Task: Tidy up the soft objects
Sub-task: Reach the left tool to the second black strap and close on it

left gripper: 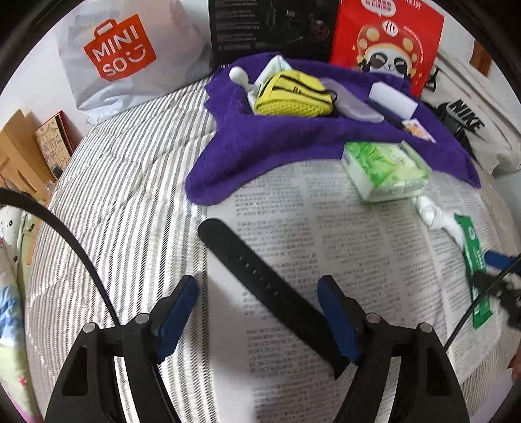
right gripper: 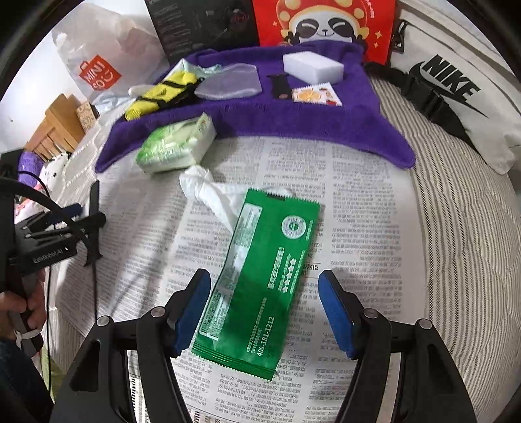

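Note:
A black watch strap (left gripper: 260, 276) lies slantwise on the newspaper (left gripper: 358, 247). My left gripper (left gripper: 259, 310) is open astride it, and neither blue pad presses on it. In the right wrist view a green sachet packet (right gripper: 260, 276) lies flat on the newspaper (right gripper: 358, 201). Its lower half sits between the fingers of my open right gripper (right gripper: 263, 283), with a gap on each side. A crumpled white tissue (right gripper: 208, 192) touches the packet's far end. A green tissue pack (right gripper: 176, 146) rests at the edge of the purple towel (right gripper: 293, 120).
On the towel lie a yellow pouch (right gripper: 162, 92), a clear pouch (right gripper: 231, 81), a white sponge (right gripper: 312, 66) and a small sachet (right gripper: 317, 94). A Miniso bag (left gripper: 123, 55), a black box (left gripper: 270, 26), a red panda bag (left gripper: 387, 42) and a Nike bag (right gripper: 456, 94) line the back. The striped bedding (left gripper: 114, 195) drops off at left.

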{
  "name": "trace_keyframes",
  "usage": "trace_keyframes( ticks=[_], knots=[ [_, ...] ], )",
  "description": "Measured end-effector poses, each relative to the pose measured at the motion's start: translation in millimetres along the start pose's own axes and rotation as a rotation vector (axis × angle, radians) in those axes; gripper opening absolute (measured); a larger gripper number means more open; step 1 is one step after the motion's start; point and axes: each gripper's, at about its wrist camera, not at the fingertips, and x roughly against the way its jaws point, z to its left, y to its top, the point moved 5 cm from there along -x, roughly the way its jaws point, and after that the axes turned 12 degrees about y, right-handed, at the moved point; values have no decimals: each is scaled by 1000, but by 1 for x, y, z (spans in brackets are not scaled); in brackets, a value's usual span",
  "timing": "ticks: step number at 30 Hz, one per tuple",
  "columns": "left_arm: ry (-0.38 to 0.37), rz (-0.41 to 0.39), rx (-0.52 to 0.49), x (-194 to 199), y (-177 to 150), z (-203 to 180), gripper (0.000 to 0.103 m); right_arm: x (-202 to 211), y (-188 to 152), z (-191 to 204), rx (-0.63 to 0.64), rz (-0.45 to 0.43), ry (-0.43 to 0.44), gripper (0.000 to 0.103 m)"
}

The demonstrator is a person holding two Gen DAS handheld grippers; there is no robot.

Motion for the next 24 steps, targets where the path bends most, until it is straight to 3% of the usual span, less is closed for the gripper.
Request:
trace_keyframes(
  ticks=[3,7,10,11,13,20,24],
  knots=[
    [-6,-49,-44,0,4,-9,73,-5,-2,4,41,-3,-47,70],
    [-10,-83,-66,1,11,-10,54,-5,0,4,52,-12,-66,71],
    [6,-89,-92,1,13,-7,49,-3,3,-1,43,-17,-81,71],
    [5,-90,-86,1,13,-2,47,-3,4,-2,44,-18,-79,71],
    [-22,-82,-63,0,12,7,34,-2,5,-3,46,-20,-82,71],
    [-59,-78,-12,0,10,30,12,-2,5,-2,44,-18,-87,71],
    [-86,-81,-23,4,15,30,10,-2,6,-3,45,-15,-81,71]
  ],
)
